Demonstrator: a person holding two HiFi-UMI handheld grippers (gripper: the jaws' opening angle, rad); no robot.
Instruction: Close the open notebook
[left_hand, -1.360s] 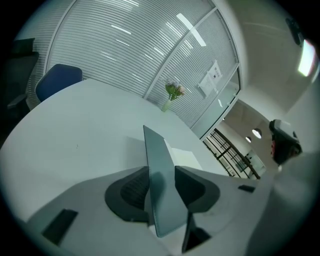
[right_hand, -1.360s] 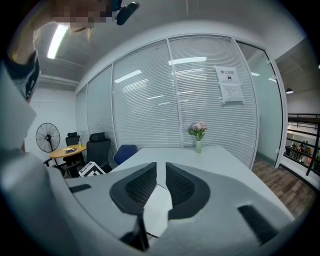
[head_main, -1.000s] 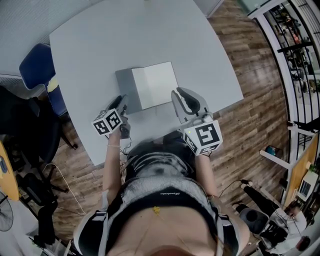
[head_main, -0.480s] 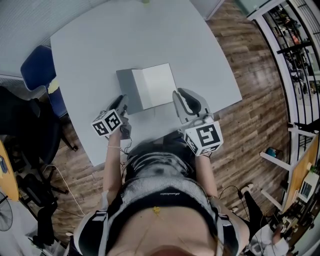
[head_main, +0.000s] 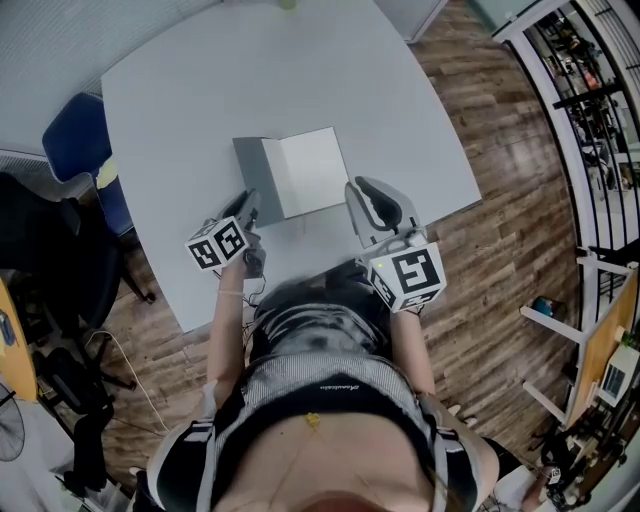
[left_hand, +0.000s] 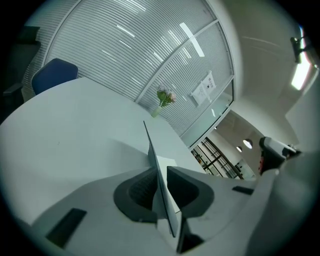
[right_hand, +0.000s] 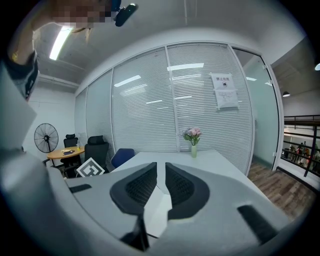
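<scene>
Fingers (left_hand: 141, 192) of the left gripper (left_hand: 159, 175) are clamped on the thin grey cover (left_hand: 155, 162) of the open notebook; the cover runs edge-on between the two dark ribbed pads, and a bit of white page (left_hand: 173, 220) shows just beyond it. Fingers (right_hand: 140, 187) of the right gripper (right_hand: 161, 172) are drawn in to a narrow slit with nothing between them, and the white page (right_hand: 157, 210) shows below, through the gap.

Head view: open notebook with grey cover and white pages (head_main: 296, 176) lies near the middle of the light grey table (head_main: 200, 90), toward the person's edge. Grey cover (head_main: 252, 180) is on the left, blank white page (head_main: 316, 170) on the right. The cover looks narrower than the page, maybe tilted up; can't tell how far.

Left gripper (head_main: 245, 203) sits at the near left corner of the cover, touching it. Right gripper (head_main: 362, 192) is just beside the notebook's right edge, near its near corner. Can't tell if it touches.

Black-and-white marker cube of the left gripper (head_main: 217, 243) hangs over the table's near edge; it also shows in the right gripper view (right_hand: 91, 169). Marker cube of the right gripper (head_main: 408, 272) is off the table, over the person's lap.

Blue padded chair (head_main: 70, 135) stands at the table's left side. Small vase of pink flowers (right_hand: 193, 137) stands at the far end of the table in front of a glass wall with blinds (right_hand: 150, 100). Brown wood-plank floor (head_main: 500, 220) to the right.
</scene>
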